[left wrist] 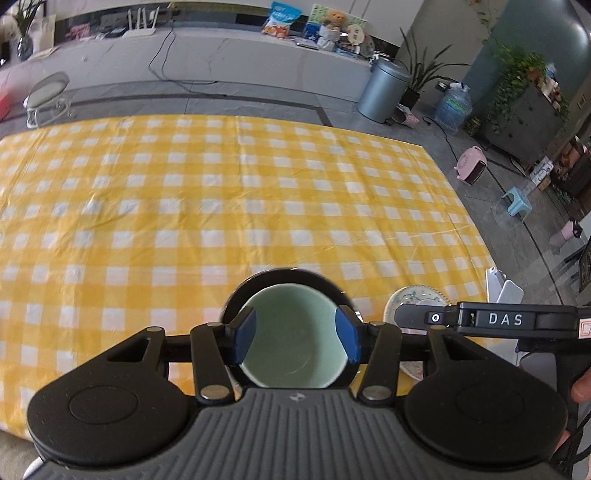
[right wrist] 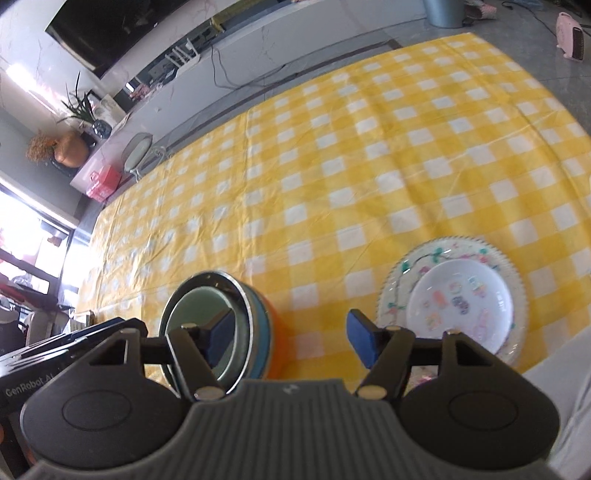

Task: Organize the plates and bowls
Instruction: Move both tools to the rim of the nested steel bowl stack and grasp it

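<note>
Green-lined bowl stack [left wrist: 295, 339] lies directly under my left fingers [left wrist: 295, 338], spread around its rim without touching; my right fingers [right wrist: 291, 339], spread and empty, hang between it and the plates [right wrist: 452, 295].

A lived-in home living room: a table under a yellow checked cloth [left wrist: 184, 192] fills the middle, and behind it, along the top, a long marble media bench [left wrist: 221, 51] carries a router [left wrist: 142, 24] and snack bags [left wrist: 280, 18]. At right stand potted plants [left wrist: 421, 74], a pedal bin [left wrist: 382, 90] and a pink fan heater [left wrist: 472, 166].
</note>
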### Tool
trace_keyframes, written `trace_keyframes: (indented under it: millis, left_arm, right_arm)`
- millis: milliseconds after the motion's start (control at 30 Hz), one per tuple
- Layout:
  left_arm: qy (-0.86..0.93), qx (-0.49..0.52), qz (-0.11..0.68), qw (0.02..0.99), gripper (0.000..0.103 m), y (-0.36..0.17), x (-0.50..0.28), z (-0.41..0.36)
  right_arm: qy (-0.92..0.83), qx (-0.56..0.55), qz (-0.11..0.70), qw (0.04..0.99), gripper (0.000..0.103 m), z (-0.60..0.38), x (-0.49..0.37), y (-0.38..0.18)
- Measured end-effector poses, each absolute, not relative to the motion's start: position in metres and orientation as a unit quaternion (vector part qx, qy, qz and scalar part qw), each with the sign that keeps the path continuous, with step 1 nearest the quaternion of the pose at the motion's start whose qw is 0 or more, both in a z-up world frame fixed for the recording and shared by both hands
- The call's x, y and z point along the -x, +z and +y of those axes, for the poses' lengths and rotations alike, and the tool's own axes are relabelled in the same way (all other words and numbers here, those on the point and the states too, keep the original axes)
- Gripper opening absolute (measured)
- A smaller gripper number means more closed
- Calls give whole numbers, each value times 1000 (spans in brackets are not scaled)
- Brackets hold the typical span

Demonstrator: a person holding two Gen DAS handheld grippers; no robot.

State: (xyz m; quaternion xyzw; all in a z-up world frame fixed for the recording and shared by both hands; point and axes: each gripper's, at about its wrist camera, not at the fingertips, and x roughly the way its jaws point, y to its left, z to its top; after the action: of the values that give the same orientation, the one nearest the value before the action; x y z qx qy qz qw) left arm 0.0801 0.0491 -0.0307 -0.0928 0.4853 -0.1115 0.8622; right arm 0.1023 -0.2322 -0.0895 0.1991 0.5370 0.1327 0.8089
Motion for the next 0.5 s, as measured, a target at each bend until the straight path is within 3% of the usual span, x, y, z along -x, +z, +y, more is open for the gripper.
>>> trace_keyframes:
  millis: [500]
  left_arm:
    - [-63, 183, 529, 826, 61, -95, -90, 89]
  right_arm:
    - [140, -210, 593, 764, 63, -184, -121, -136]
